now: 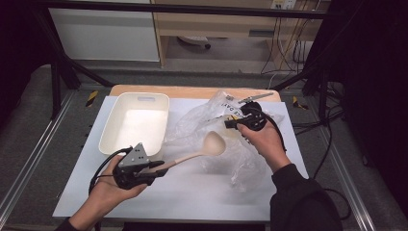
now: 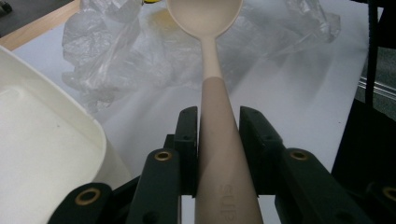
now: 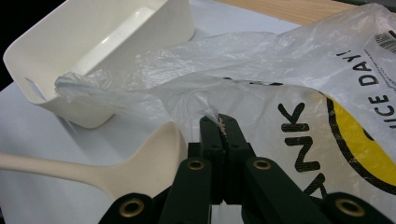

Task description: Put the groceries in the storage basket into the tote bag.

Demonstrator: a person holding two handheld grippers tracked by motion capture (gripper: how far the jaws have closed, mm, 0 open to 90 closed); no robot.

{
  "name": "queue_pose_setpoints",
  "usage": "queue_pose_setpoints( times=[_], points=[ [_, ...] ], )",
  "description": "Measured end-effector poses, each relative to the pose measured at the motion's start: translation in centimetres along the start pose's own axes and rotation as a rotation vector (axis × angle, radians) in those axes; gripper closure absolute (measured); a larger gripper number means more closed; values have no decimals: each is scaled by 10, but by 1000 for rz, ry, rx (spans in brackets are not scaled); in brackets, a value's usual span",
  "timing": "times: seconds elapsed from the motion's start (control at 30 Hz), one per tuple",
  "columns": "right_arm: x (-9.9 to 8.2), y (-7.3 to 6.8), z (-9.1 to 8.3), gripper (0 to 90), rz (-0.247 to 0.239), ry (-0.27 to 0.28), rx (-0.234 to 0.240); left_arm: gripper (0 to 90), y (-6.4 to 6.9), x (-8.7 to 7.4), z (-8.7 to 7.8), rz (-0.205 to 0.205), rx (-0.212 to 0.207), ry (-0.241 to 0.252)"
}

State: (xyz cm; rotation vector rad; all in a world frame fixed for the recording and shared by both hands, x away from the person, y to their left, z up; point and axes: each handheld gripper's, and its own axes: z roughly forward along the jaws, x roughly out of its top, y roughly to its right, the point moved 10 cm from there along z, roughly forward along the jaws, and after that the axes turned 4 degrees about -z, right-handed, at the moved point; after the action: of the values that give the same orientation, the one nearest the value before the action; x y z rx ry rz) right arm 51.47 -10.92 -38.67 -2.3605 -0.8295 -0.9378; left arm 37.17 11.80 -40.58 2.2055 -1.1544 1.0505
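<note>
left gripper (image 1: 156, 169): jaws clamped on the handle of a beige ladle (image 1: 202, 149); in the left gripper view the handle (image 2: 219, 140) runs straight out between the jaws, bowl well ahead of them, held above the table.
white tub (image 1: 135, 122): beside and ahead of the left jaws, on their left in the left gripper view; looks empty.
ladle bowl: over the near edge of the clear plastic bag (image 1: 226, 139), just short of the right jaws and below them on their left in the right gripper view (image 3: 149, 163).
right gripper (image 1: 230, 123): jaws closed tight on a pinch of the bag film (image 3: 212, 114); the film rises from the jaw tips.
step: judging by the layout, ladle is out of the bag or nearly so, right side holding the bag back while the left carries the ladle off.
next move: probably swing the ladle toward the tub; needs the bowl to clear the loose film first, then lower it in without knocking the tub rim.
in the way: crumpled bag folds between the bowl and the tub's near corner could snag.
other: scissors-like metal tool (image 1: 255, 97) beyond the right jaws at the far table edge; can't make it out exactly. White table (image 1: 192, 192) near side bare.
</note>
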Motion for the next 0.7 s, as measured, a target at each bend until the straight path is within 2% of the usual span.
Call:
queue_pose_setpoints(
  times=[0.23, 0.47, 0.7],
  points=[
    [0, -2, -4, 900, -6, 4, 6, 689, 1, 4, 28, 23, 13, -23],
    [-2, -4, -5, 900, -15, 4, 9, 689, 6, 11, 58, 46, 10, -29],
    [-5, -5, -7, 900, -14, 3, 14, 689, 3, 13, 80, 40, 8, -26]
  ],
)
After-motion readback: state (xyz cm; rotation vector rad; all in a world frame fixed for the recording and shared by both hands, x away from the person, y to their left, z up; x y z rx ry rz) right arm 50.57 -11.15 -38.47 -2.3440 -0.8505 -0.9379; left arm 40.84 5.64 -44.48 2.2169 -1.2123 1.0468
